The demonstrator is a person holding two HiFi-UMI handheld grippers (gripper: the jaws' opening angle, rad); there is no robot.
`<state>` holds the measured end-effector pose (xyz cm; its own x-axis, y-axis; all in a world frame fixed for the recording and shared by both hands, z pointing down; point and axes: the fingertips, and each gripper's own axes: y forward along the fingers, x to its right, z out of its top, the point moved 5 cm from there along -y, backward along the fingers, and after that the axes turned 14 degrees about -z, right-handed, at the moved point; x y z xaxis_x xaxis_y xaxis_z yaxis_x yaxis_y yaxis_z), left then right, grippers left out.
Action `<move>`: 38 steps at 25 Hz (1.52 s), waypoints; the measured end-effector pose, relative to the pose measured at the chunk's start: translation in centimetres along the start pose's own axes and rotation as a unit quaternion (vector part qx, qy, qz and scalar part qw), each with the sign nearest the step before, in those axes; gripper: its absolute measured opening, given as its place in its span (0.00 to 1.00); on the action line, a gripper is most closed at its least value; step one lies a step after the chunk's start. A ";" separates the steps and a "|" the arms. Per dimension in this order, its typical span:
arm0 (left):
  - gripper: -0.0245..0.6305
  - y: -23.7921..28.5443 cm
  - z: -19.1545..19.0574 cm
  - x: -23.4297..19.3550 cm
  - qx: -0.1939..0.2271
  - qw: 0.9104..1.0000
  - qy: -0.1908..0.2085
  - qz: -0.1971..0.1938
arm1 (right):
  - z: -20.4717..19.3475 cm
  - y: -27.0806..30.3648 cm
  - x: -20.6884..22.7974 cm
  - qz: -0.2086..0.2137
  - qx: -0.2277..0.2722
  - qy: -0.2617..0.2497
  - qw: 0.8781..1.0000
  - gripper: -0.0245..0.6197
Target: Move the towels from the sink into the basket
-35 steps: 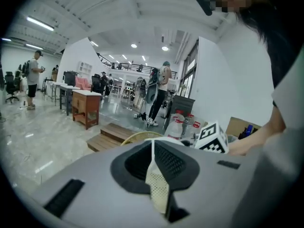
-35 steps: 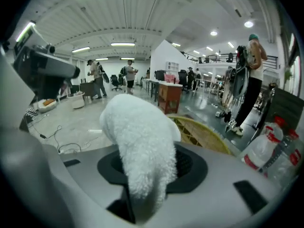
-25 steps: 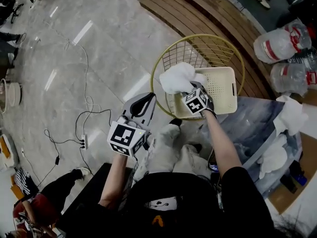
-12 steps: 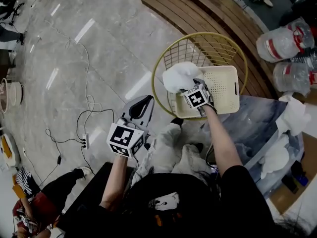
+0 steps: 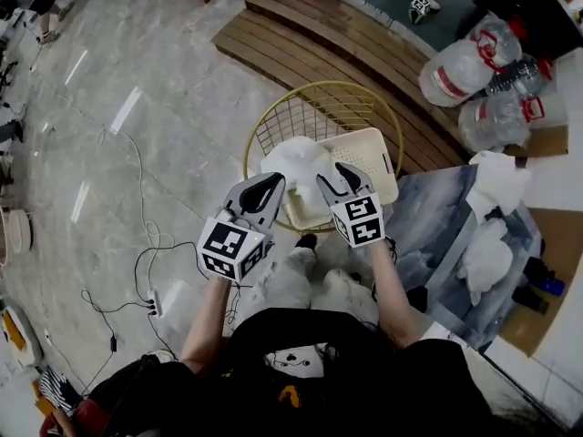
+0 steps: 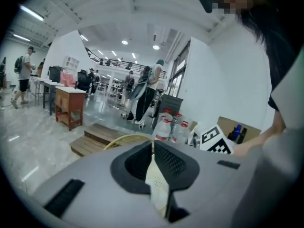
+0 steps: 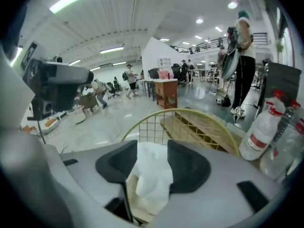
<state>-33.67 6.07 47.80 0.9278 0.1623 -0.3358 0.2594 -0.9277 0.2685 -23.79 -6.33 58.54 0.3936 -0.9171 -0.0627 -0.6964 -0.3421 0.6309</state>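
My right gripper (image 5: 335, 175), jaws apart and just narrowing on nothing, hangs over the towel (image 5: 296, 160) in the cream basket (image 5: 372, 151); my left gripper (image 5: 264, 186) is closed, empty.

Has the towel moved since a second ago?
Yes. It has dropped onto the left end of the cream basket, clear of the right gripper, whose empty jaws have just been closing. The towel lies there.

- white towel (image 5: 296, 164): soft, crumpled cloth, matt
- cream perforated basket (image 5: 372, 148): smooth plastic
- round yellow wire basket (image 5: 314, 107): thin metal
- slatted brown platform (image 5: 310, 30): wood
- grey floor (image 5: 137, 89): glossy, marbled
- my left gripper (image 5: 271, 185): matt grey plastic, black ribbed pads
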 end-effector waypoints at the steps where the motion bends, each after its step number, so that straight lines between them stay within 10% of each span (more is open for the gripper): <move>1: 0.06 0.7 0.4 0.8 -0.004 1.000 0.006 -0.015 | 0.6 -1.7 0.9 -0.013 0.015 0.018 1.000 0.34; 9: 0.06 6.5 1.9 9.1 -0.039 0.989 0.030 -0.143 | 0.3 -14.3 8.6 -0.135 0.083 0.120 0.980 0.31; 22: 0.06 20.1 2.5 27.8 -0.074 0.936 0.096 -0.331 | -11.5 -34.4 22.3 -0.347 0.090 0.186 0.915 0.31; 29: 0.06 26.1 1.4 38.0 -0.088 0.920 0.108 -0.367 | -19.9 -40.9 29.8 -0.392 0.069 0.214 0.892 0.42; 38: 0.06 30.3 0.2 43.7 -0.104 0.927 0.118 -0.341 | -31.8 -38.5 38.2 -0.358 -0.066 0.216 0.906 0.61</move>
<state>14.72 -14.99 41.06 0.5552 0.7788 -0.2918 0.8306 -0.5016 0.2417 37.12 -21.67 56.44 0.9341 -0.2949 -0.2011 -0.1036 -0.7632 0.6377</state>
